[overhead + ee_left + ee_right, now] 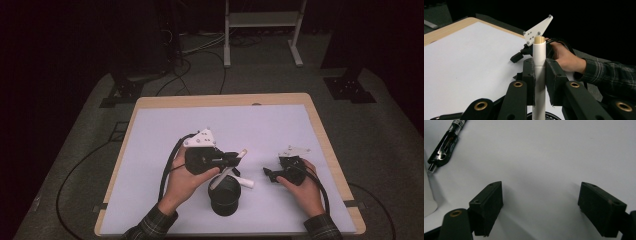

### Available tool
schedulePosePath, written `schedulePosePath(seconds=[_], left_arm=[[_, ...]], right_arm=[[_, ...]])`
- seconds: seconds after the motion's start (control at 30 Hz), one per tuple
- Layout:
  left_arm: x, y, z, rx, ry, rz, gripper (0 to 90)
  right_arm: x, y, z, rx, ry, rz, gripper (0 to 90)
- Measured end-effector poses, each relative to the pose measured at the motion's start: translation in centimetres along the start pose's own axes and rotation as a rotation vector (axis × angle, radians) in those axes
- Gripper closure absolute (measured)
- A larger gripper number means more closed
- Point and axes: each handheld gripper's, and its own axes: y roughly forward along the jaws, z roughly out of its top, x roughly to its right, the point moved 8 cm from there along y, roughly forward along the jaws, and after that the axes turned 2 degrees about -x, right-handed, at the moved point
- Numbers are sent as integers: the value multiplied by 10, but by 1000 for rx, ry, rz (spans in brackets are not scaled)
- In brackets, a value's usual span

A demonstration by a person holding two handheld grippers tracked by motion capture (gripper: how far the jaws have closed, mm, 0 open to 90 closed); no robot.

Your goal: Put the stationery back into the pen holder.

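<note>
The left gripper (234, 159) pinches a white marker (539, 75) between its jaws, above the black mesh cup (224, 196) at six o'clock on the white mat (165, 130). At three o'clock, the right gripper (540, 207) rests with jaws spread; a black pen (445, 143) lies nearby.

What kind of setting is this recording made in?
Likely a lab or recording studio: a wooden table with a white mat, dark surroundings, cables on the carpet, and a white equipment stand behind.

The white mat (210, 125) glows under overhead light while the surroundings sink into black (soft, grainy frames).
</note>
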Motion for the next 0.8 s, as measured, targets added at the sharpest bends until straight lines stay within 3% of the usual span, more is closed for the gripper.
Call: schedulePosePath(seconds=[0.47, 0.8], left_arm=[[-2, 4, -9, -26, -6, -2, 779], [-4, -1, -14, -39, -18, 2, 851]], right_arm=[[0, 0, 0, 0, 0, 0, 187], [0, 0, 0, 0, 0, 0, 188]])
